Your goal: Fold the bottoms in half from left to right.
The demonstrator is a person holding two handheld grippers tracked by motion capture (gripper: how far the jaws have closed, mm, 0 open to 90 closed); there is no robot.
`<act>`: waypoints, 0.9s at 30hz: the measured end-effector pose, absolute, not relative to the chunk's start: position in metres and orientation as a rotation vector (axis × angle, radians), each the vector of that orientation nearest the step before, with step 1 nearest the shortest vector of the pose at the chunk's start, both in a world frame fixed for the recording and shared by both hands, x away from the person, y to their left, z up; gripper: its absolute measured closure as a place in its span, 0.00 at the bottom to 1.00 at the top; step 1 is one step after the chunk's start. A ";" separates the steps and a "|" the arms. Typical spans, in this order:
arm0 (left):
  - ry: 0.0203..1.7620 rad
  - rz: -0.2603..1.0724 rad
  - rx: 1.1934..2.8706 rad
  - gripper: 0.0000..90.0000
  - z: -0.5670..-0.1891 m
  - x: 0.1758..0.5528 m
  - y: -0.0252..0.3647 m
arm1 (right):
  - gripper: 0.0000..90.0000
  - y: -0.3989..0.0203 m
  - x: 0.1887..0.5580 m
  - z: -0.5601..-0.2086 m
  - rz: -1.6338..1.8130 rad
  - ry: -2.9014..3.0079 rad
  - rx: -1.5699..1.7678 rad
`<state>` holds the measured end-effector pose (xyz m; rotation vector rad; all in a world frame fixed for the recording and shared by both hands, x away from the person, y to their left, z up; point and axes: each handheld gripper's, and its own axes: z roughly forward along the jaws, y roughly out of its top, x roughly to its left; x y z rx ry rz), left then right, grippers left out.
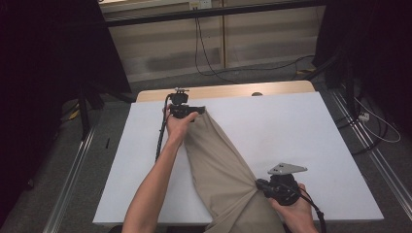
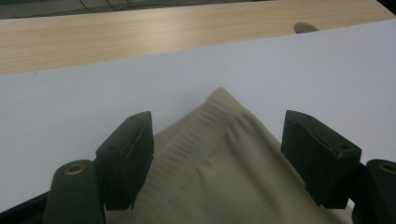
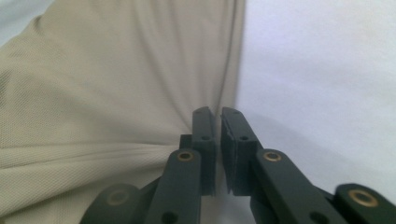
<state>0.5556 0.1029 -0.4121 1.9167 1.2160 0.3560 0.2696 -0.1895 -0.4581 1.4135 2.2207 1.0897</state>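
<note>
A beige garment (image 1: 218, 160) lies in a long diagonal band on the white table top (image 1: 286, 126), and its near end hangs off the front edge. At its far, ribbed corner (image 2: 219, 126) my left gripper (image 1: 194, 110) is open. Its jaws stand wide on either side of the cloth (image 2: 224, 158) without pressing it. By the front right, my right gripper (image 1: 260, 184) is shut on the garment's edge, and the fabric (image 3: 93, 93) puckers in folds toward the nearly closed jaws (image 3: 218, 114).
A strip of bare wood (image 1: 223, 91) runs along the table's far edge, with a small hole (image 2: 306, 27) in it. Open white surface lies right of the garment. Cables (image 1: 204, 58) trail on the floor beyond, and dark stands flank the table.
</note>
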 end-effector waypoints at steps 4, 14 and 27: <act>1.181 0.366 1.953 0.33 -0.416 0.534 0.113 | 0.91 -0.192 0.266 -0.454 1.059 2.209 1.402; 1.076 0.334 2.016 0.36 -0.424 0.462 0.137 | 0.77 -0.158 0.249 -0.437 1.245 2.349 1.156; 0.974 0.334 2.205 0.43 -0.456 0.409 0.133 | 0.69 -0.110 0.248 -0.462 1.175 2.553 0.959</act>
